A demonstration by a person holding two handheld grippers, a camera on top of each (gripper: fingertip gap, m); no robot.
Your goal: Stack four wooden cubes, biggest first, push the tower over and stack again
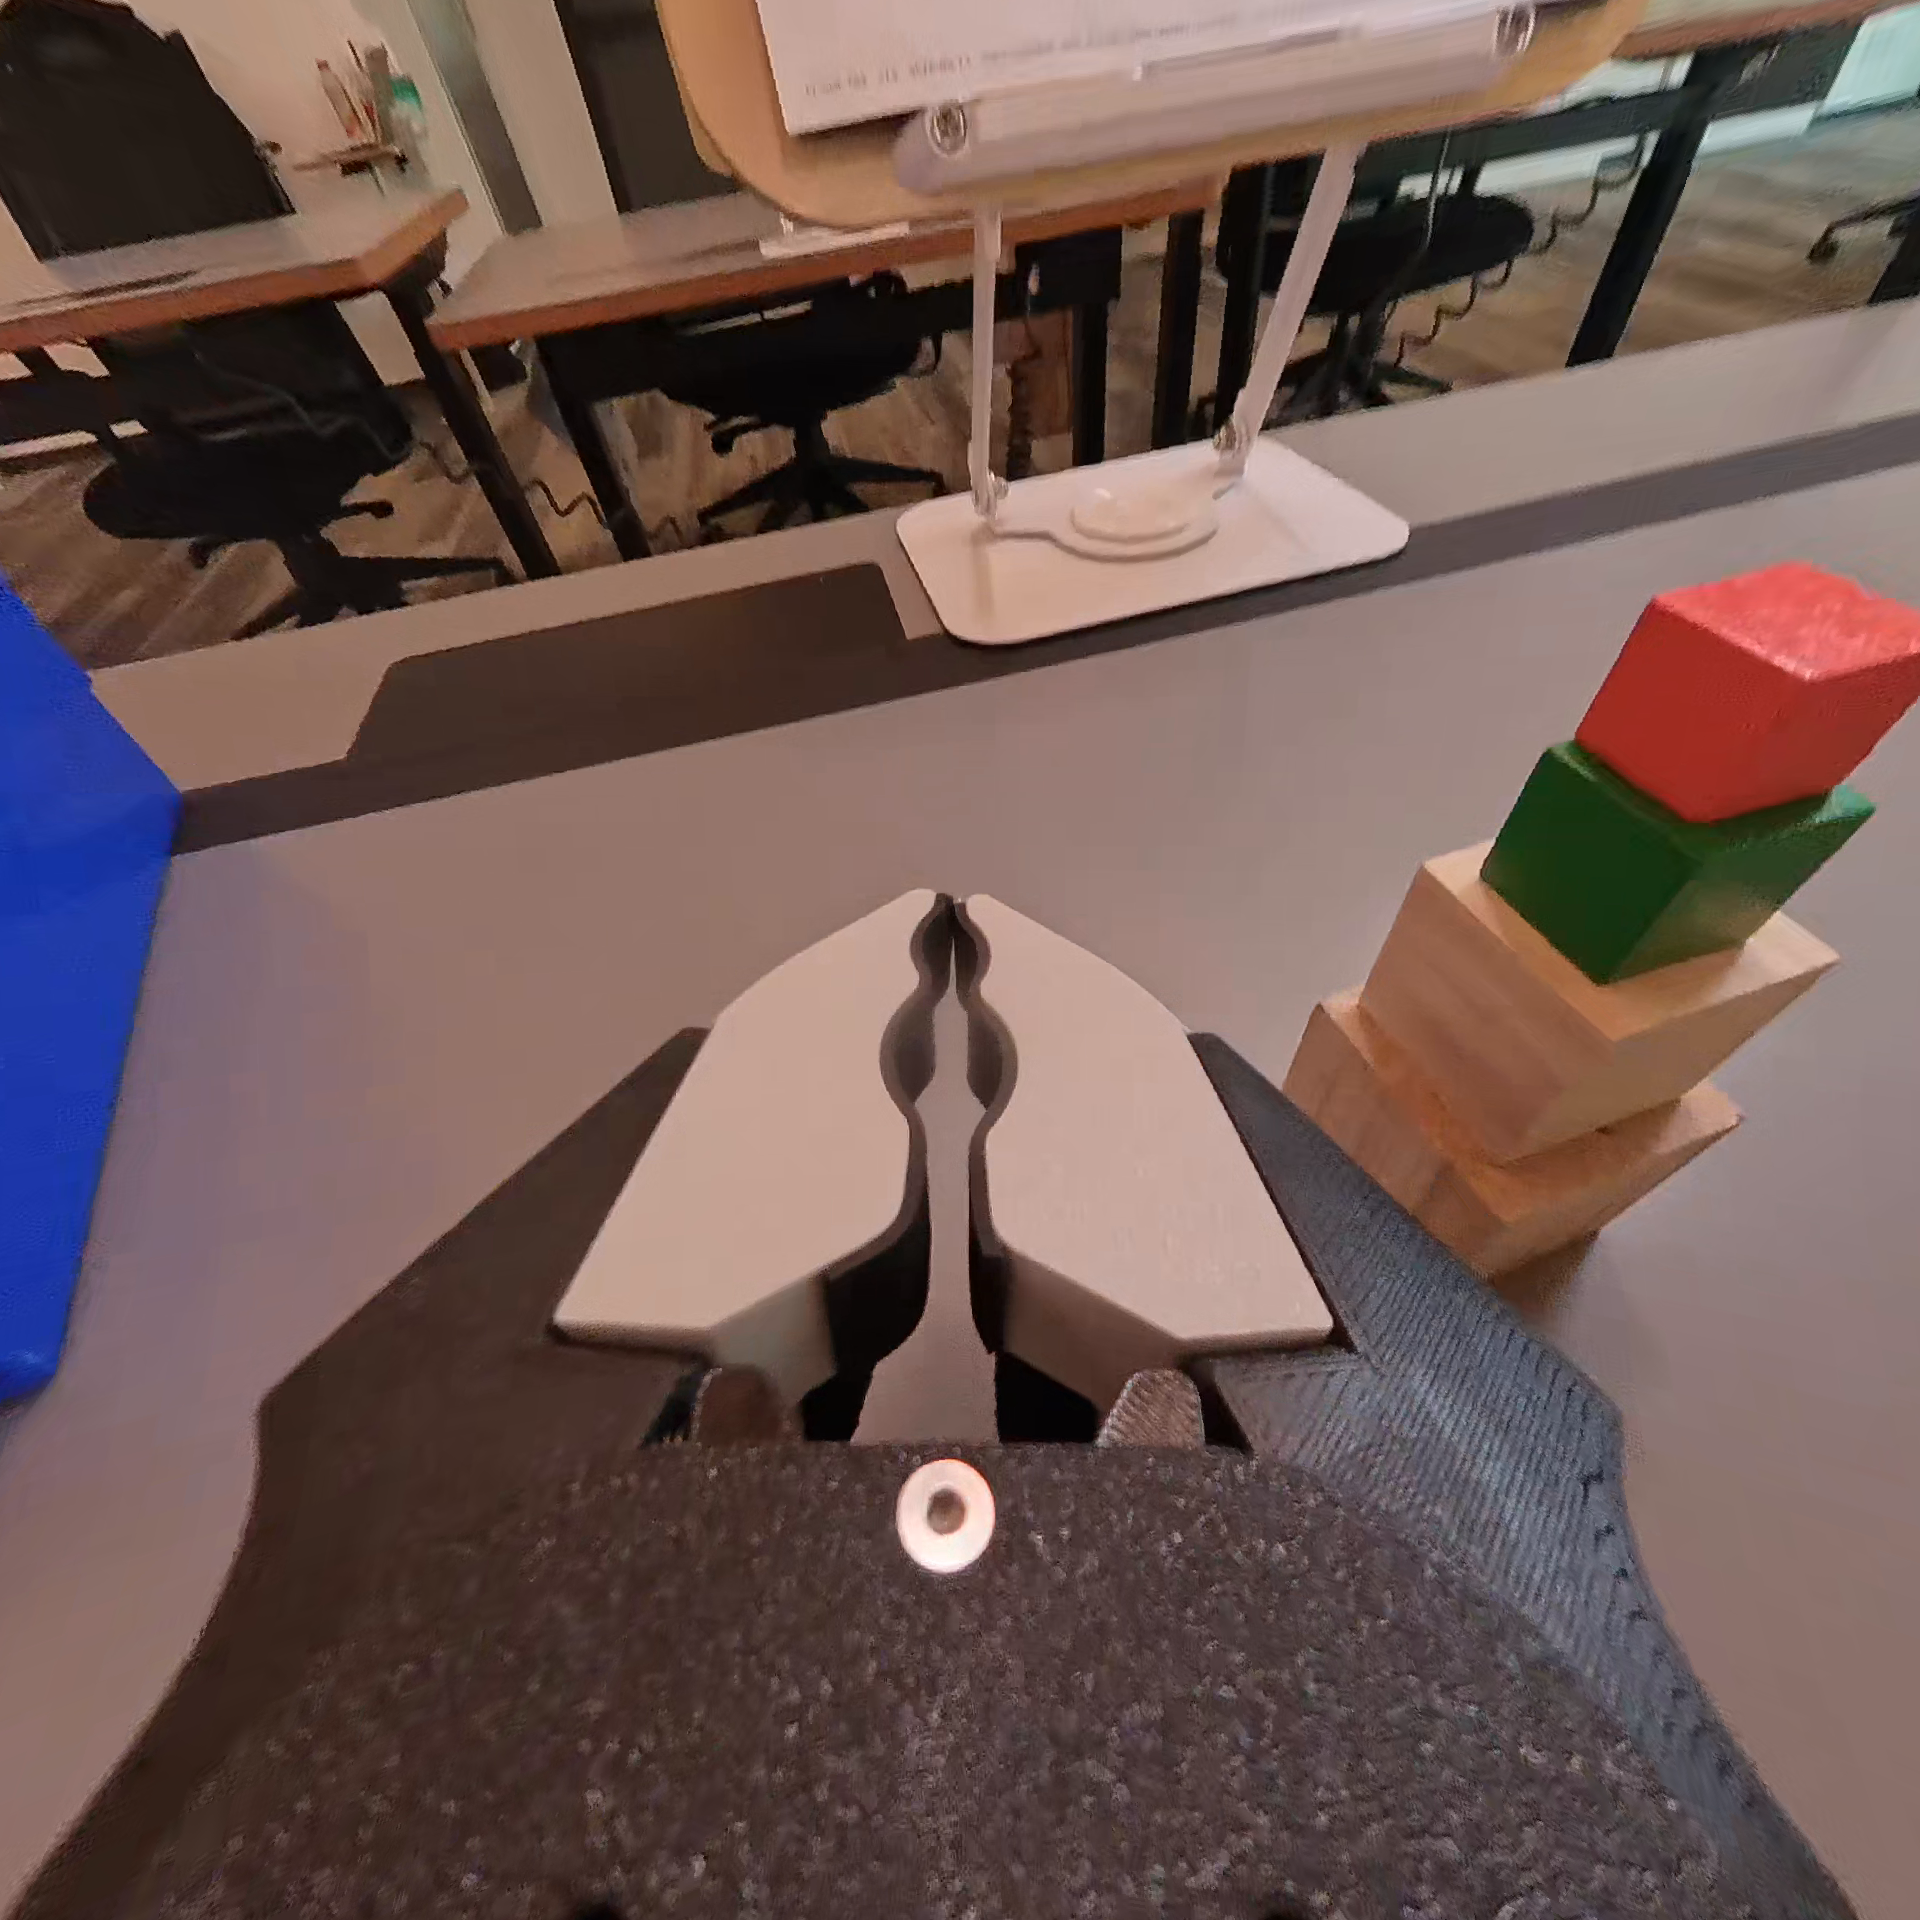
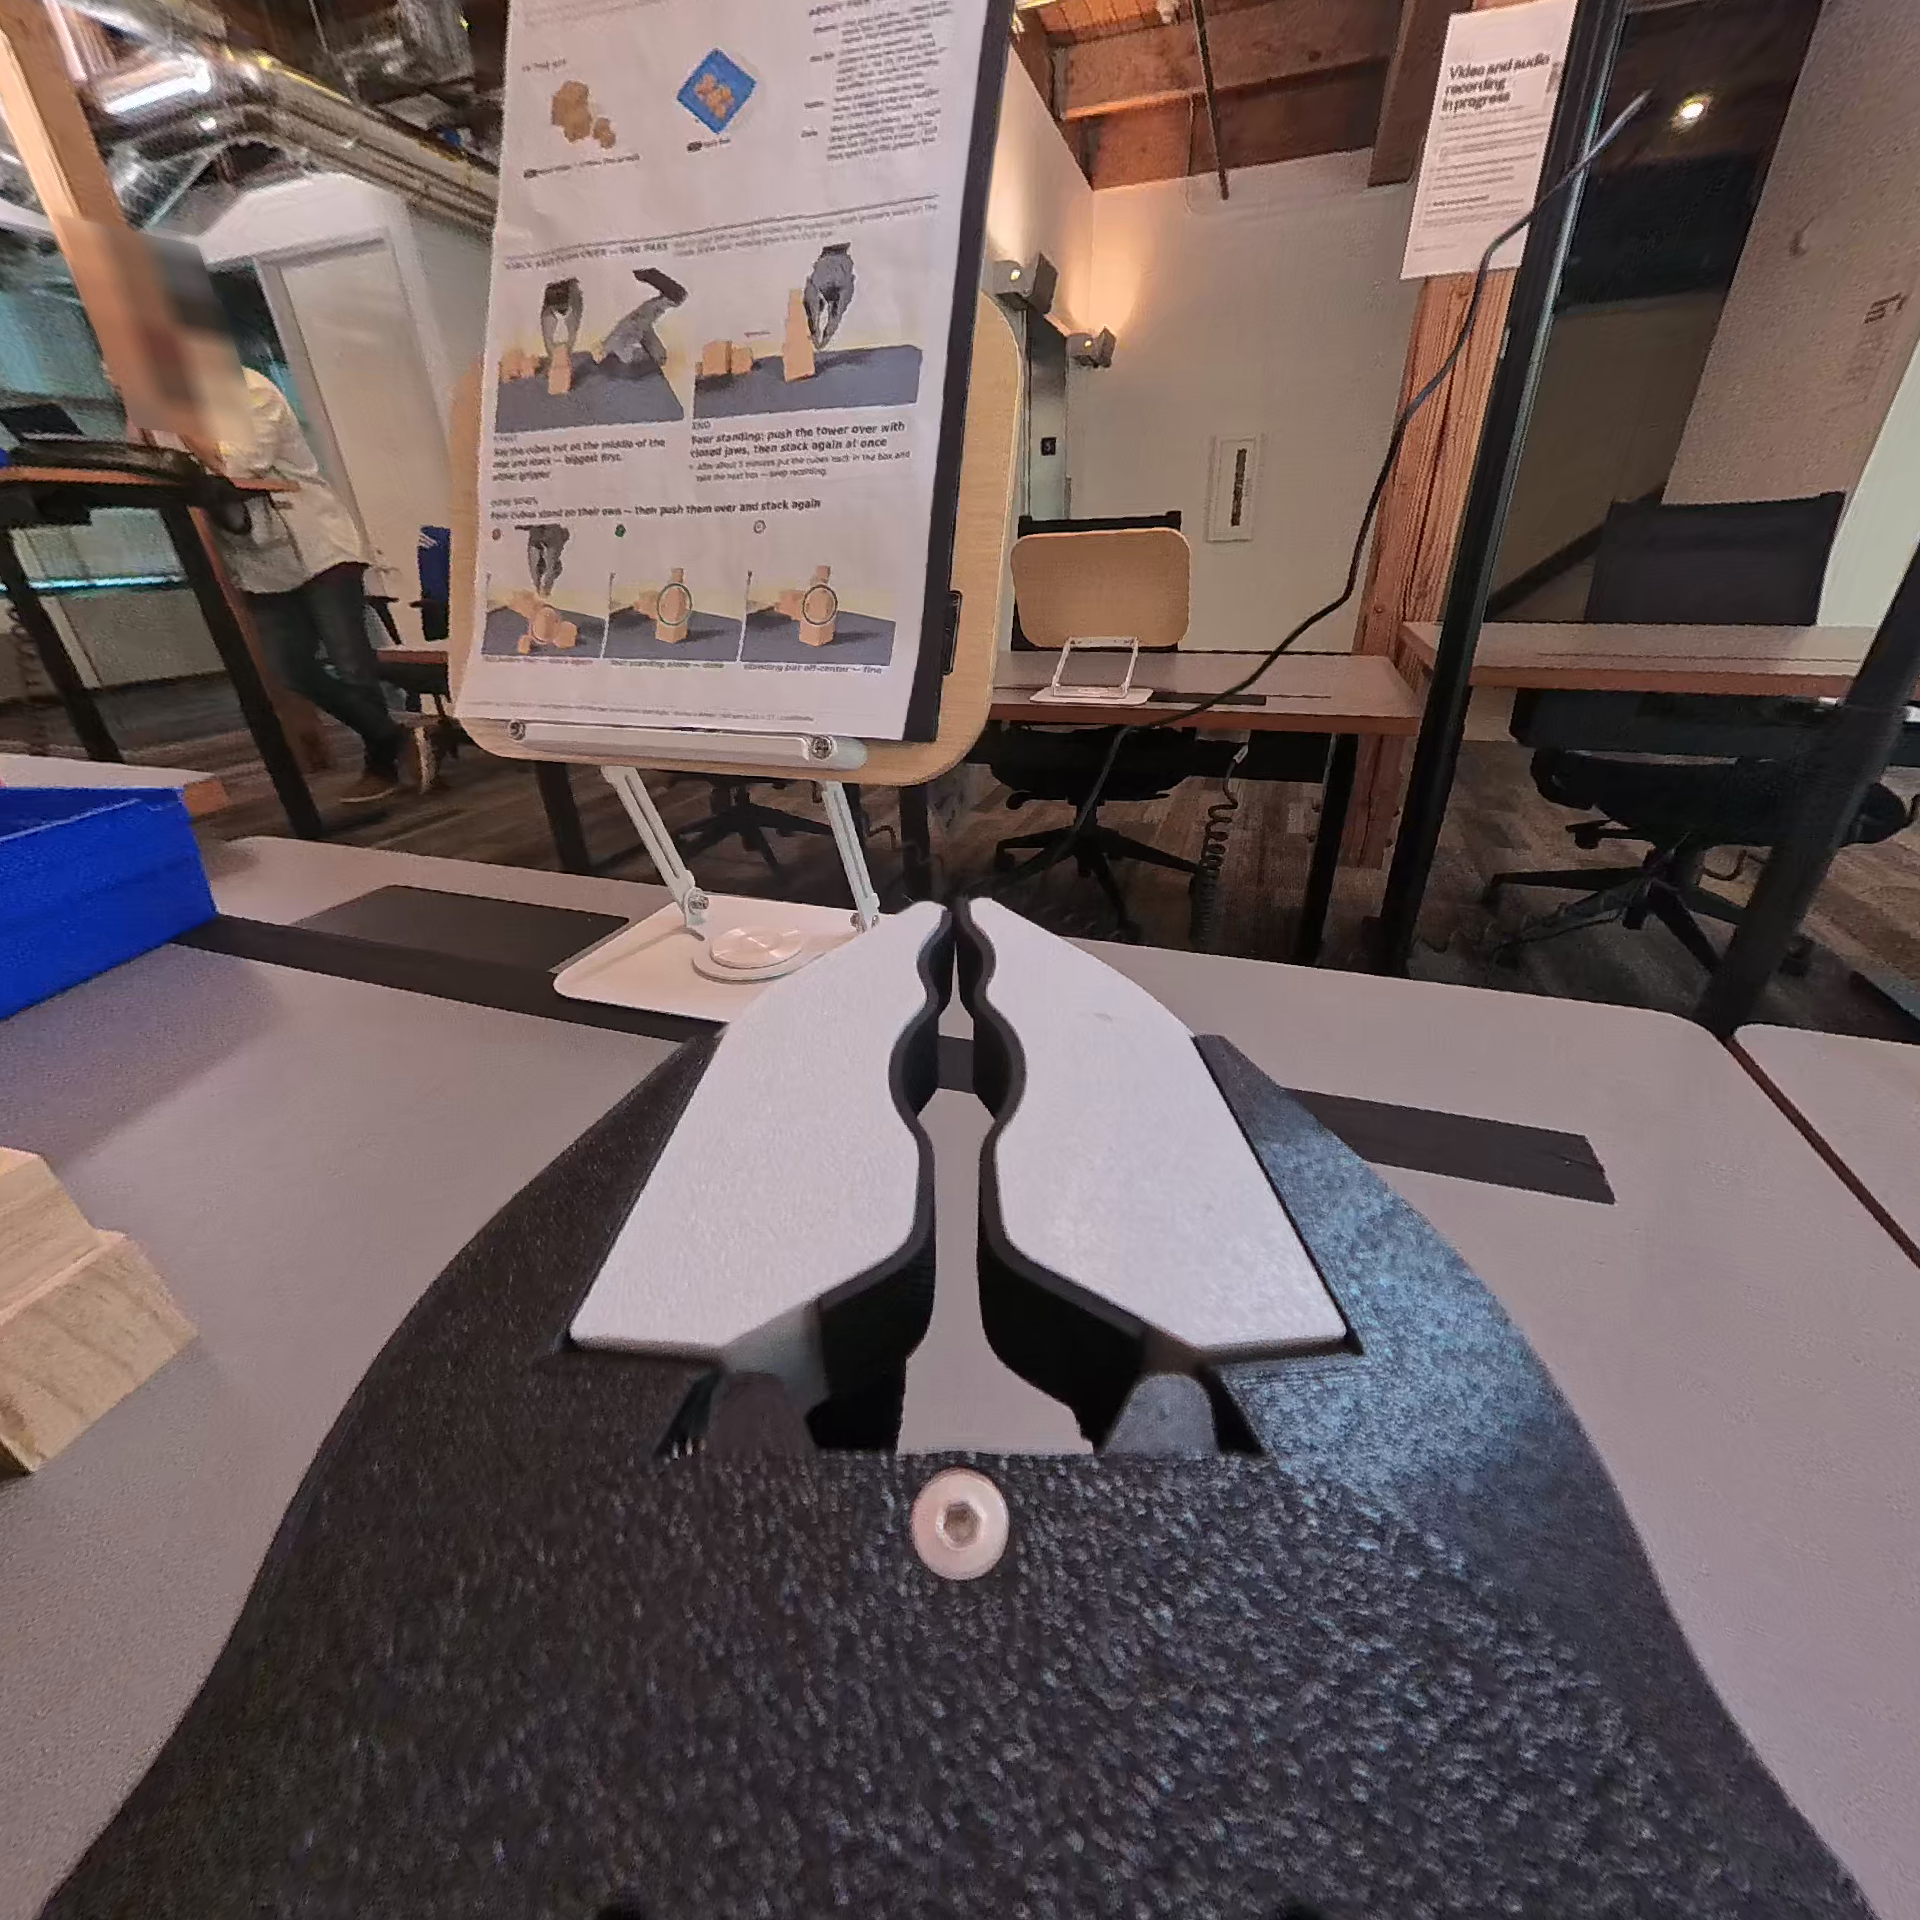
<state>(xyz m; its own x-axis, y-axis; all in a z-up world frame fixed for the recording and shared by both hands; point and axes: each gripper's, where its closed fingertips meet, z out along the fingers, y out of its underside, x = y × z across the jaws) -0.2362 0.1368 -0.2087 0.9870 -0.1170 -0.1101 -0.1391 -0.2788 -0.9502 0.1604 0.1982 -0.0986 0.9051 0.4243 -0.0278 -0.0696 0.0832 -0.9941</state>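
A tower of blocks stands on the grey table (image 1: 623, 987) at the right of the left wrist view: two plain wooden blocks (image 1: 1558, 1018) below, a green cube (image 1: 1652, 883) on them and a red cube (image 1: 1756, 686) on top, each turned a little. My left gripper (image 1: 954, 909) is shut with nothing between its pads, just left of the tower and apart from it. My right gripper (image 2: 958, 914) is shut with nothing between its pads, above the table. The lower wooden blocks (image 2: 62, 1309) show at the left edge of the right wrist view.
A blue box (image 1: 62, 987) stands at the left; it also shows in the right wrist view (image 2: 94, 883). A white stand (image 1: 1143, 540) with a board and printed sheet (image 2: 727, 364) stands at the table's far edge. Desks, office chairs and a person (image 2: 291, 540) are beyond. The green cube (image 1: 1652, 883) is closer to my left gripper, around 10 cm from its tips; the right tips are 35 cm off.
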